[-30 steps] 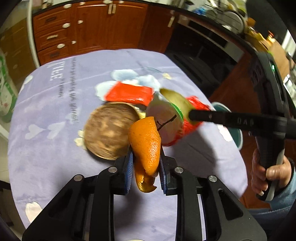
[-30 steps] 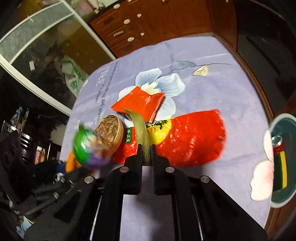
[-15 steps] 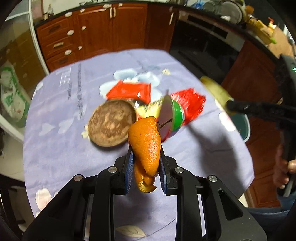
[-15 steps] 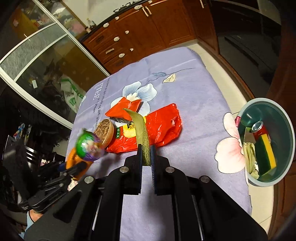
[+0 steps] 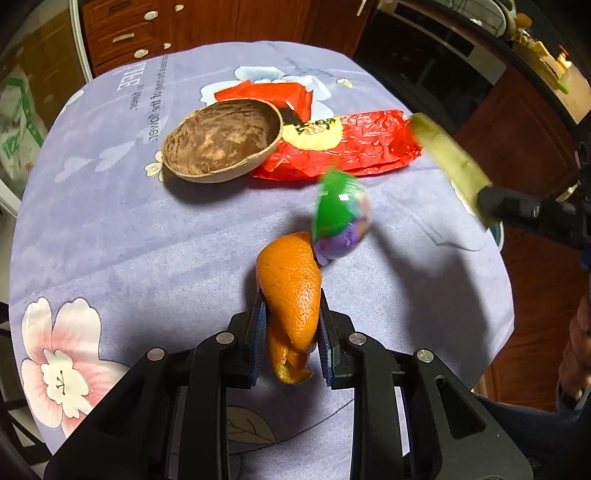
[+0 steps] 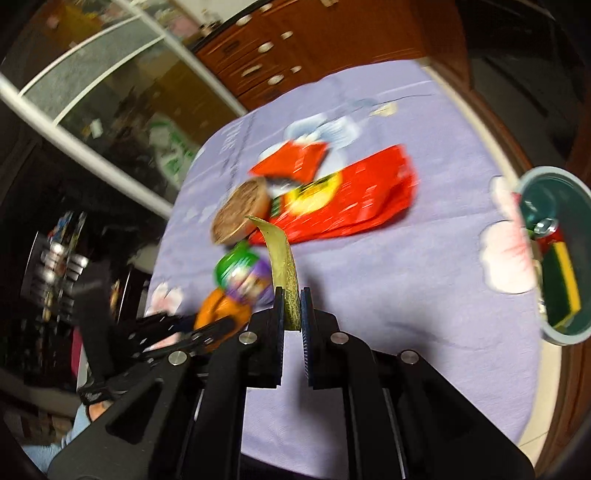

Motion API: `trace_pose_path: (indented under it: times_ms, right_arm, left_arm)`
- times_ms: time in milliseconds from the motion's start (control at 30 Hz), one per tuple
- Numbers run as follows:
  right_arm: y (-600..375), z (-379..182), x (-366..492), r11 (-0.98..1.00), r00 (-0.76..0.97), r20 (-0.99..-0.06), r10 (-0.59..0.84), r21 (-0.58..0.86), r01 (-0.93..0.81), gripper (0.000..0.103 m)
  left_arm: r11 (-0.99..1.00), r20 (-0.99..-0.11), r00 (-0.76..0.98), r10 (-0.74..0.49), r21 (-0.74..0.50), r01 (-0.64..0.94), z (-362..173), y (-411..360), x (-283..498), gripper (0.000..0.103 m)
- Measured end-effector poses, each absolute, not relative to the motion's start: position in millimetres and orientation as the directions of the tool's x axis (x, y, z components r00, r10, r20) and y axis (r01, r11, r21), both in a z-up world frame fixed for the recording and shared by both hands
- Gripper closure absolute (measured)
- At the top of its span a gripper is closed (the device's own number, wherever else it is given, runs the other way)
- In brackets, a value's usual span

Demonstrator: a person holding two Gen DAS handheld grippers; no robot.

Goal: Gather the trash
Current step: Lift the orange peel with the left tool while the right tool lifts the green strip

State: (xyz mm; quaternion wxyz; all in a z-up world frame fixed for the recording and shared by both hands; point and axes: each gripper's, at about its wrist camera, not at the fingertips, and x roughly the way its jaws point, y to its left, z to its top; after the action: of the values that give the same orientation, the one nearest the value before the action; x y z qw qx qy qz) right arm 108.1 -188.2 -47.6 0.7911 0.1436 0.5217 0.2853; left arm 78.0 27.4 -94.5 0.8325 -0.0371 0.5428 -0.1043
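Note:
My left gripper (image 5: 290,301) is shut on a curled orange peel (image 5: 291,280) above the lilac tablecloth (image 5: 110,229). A blurred green and purple cup (image 5: 341,218) hangs at the peel's tip; how it is attached I cannot tell. My right gripper (image 6: 293,295) is shut on a long yellow-green peel strip (image 6: 280,254), which shows at the right of the left wrist view as the peel strip (image 5: 447,155). On the cloth lie a brown coconut shell half (image 5: 221,142), a red snack bag (image 5: 354,144) and a red wrapper (image 5: 266,94).
A teal bin (image 6: 576,195) stands off the table's right edge, holding a can and a green and yellow sponge. Wooden drawers (image 5: 122,33) stand behind the table. A person's hand (image 5: 576,347) grips the right tool. A glass door (image 6: 92,85) is at the left.
My left gripper has drawn back towards the near edge and sunk, with the peel and cup still on it. The right gripper has carried its strip to the right, towards the bin.

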Motion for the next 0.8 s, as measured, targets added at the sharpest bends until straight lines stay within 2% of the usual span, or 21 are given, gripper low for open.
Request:
trace_pose_path:
  times_ms: [200,333,467,600,800]
  right_arm:
    - [-163,-44,104,0.785,0.258,-0.751,0.608,0.519,-0.339,0.095]
    - [-163,-46,109,0.797,0.26,-0.762,0.593,0.511,-0.321,0.095]
    - [-163,-47,111,0.803,0.265,-0.765,0.587,0.509,-0.309,0.095]
    - [-174,-46,111,0.811,0.286,-0.763,0.58,0.509,-0.289,0.095]
    - [-196,-45,105,0.811,0.296,-0.756,0.583,0.52,-0.27,0.095]
  left_arm:
    - [0.971,-0.876,0.421,-0.235,-0.197,0.134,-84,35,74,0.078]
    - [0.969,-0.826,0.507,-0.245,-0.223,0.105,-50,57,64,0.078]
    - [0.967,-0.789,0.558,-0.256,-0.211,0.145,-23,56,58,0.078]
    - [0.974,-0.828,0.531,-0.183,-0.078,0.214,-36,24,63,0.078]
    - [0.965,-0.877,0.416,-0.238,-0.164,0.206,-70,15,77,0.078]
